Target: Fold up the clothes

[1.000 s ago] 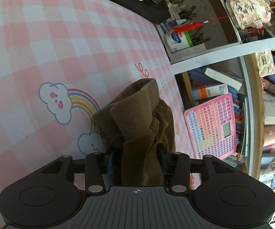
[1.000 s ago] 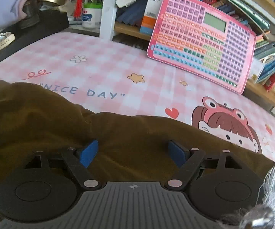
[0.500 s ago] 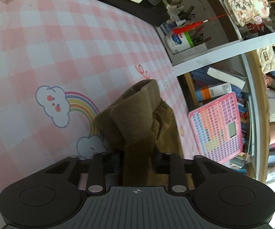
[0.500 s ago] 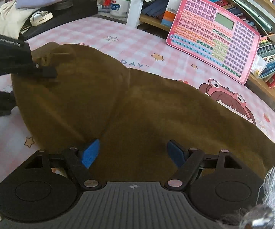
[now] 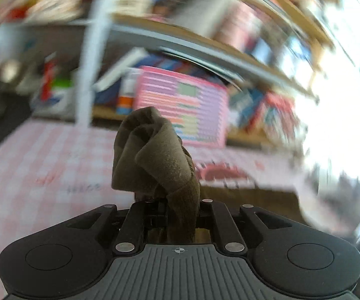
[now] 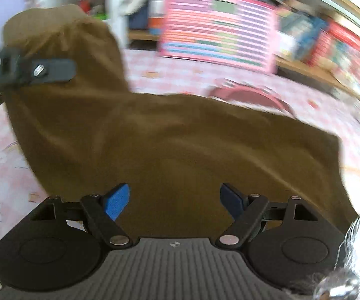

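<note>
Left wrist view, heavily motion-blurred: left gripper (image 5: 177,206) clamped tight on a bunched fold of the brown garment (image 5: 154,155), fabric rising in a crumpled peak above the pinched fingers, lifted off the pink checked tablecloth (image 5: 29,165). Beyond it, leaning against the lower shelf of a bookshelf (image 5: 205,40), a pink learning tablet (image 5: 182,110), with blurred books to its right and a white upright post (image 5: 87,50) to its left. Right wrist view, also blurred: right gripper (image 6: 174,200) spread wide, blue-padded fingers (image 6: 117,201) apart, nothing between them, poised just above the brown garment (image 6: 180,150); contact with the cloth impossible to tell. Garment draped broadly across the tablecloth (image 6: 4,182), its left corner pulled up into a hump where the left gripper (image 6: 42,71) pinches it from the side, finger lying flat against the fabric. Behind, pink learning tablet (image 6: 217,27) propped at the shelf, books to its right, a red-and-pink cartoon print (image 6: 250,97) on the tablecloth peeking out past the garment's far edge.
</note>
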Demonstrator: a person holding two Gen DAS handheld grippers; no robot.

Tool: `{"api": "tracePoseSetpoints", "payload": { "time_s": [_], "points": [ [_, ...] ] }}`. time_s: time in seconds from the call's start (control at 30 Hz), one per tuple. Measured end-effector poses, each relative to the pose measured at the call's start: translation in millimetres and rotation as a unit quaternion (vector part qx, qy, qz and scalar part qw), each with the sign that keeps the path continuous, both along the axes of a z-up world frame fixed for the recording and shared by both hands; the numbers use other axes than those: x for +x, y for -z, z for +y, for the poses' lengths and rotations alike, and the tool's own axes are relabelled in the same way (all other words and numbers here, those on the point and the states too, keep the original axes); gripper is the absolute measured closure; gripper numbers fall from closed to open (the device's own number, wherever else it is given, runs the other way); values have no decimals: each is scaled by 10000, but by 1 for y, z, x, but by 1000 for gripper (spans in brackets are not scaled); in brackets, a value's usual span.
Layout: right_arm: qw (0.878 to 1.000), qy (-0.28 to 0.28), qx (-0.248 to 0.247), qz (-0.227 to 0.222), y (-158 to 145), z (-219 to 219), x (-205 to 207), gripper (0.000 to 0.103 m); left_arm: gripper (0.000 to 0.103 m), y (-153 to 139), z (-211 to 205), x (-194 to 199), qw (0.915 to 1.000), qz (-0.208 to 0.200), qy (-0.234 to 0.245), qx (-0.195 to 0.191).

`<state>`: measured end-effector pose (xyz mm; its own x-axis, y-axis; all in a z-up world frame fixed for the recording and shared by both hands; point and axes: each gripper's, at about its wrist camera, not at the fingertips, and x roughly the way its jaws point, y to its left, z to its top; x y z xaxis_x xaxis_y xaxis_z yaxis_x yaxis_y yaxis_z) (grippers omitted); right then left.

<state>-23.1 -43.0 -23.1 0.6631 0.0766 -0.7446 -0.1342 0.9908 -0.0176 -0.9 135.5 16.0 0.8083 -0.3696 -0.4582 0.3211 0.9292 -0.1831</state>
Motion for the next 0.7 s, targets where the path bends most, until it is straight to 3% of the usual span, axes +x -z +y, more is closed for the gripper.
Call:
{"api": "tracePoseSetpoints", "payload": {
  "time_s": [0.1, 0.17, 0.23, 0.4, 0.43, 0.53, 0.6, 0.7],
  "points": [
    [9981, 580, 174, 105, -2, -41, -8, 24, 85, 5, -35, -3, 9982, 43, 347, 485],
    [9960, 825, 285, 197, -2, -64, -11, 24, 72, 11, -58, -1, 9964, 263, 553, 584],
    [9949, 882, 374, 305, 1, -83, -11, 24, 37, 18, -78, 2, 9937, 624, 782, 511],
    [9934, 678, 659, 652, 9, -112, -5, 24, 28, 21, -97, -6, 9853, 1330, 1060, -161],
    [9927, 567, 818, 680, 8, -115, -3, 24, 26, 20, -93, -9, 9851, 1358, 995, -359],
    [9833, 134, 1622, 817, 4, -121, 11, 25, 25, 21, -67, -27, 9868, 1356, 180, -867],
    [9692, -186, 2274, 929, 1, -123, 23, 25, 25, 21, -50, -38, 9829, 1347, -364, -1201],
    [9402, -301, 3076, 1435, 12, -121, 49, 24, 25, 22, -24, -55, 9695, 1323, -1177, -1692]
  ]
}}
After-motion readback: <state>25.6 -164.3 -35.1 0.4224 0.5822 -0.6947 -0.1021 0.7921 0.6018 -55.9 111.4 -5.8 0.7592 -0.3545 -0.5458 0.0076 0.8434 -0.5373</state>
